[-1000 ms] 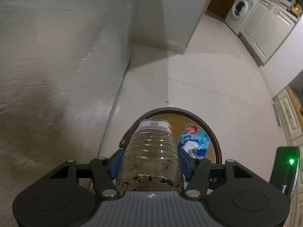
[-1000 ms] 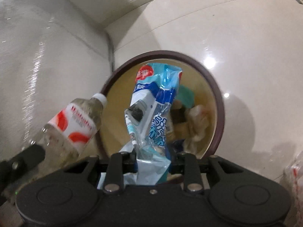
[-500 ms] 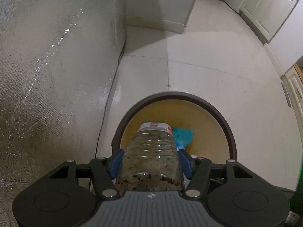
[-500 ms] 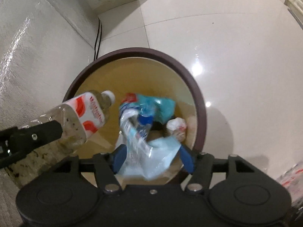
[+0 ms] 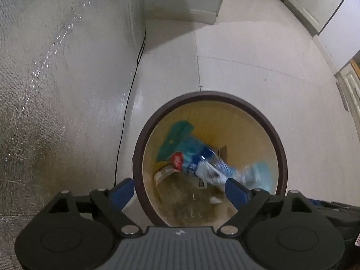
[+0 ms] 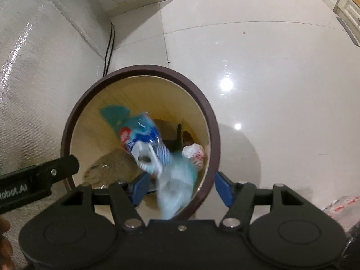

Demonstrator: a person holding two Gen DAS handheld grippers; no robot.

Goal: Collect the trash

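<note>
The left tool (image 5: 180, 191) has just been opening and its blue pads stand wide apart with nothing clamped; the clear bottle (image 5: 186, 193), blurred, lies past them down inside the bin (image 5: 282, 155). The right tool (image 6: 180, 189) has also been opening and is likewise spread, and the blue-and-white wrapper (image 6: 153, 148) shows loose and smeared ahead of it, inside the bin. Only the right view shows a crumpled white scrap with red marks (image 6: 194, 154) against the bin's far wall, the left tool's black arm reaching in from the left, and more packaging (image 6: 342, 204) on the floor at the right. Only the left view shows white cupboards (image 5: 315, 4) far ahead. A black cable (image 5: 126, 121) runs along the quilted silver wall (image 5: 56, 90) left of the bin.
</note>
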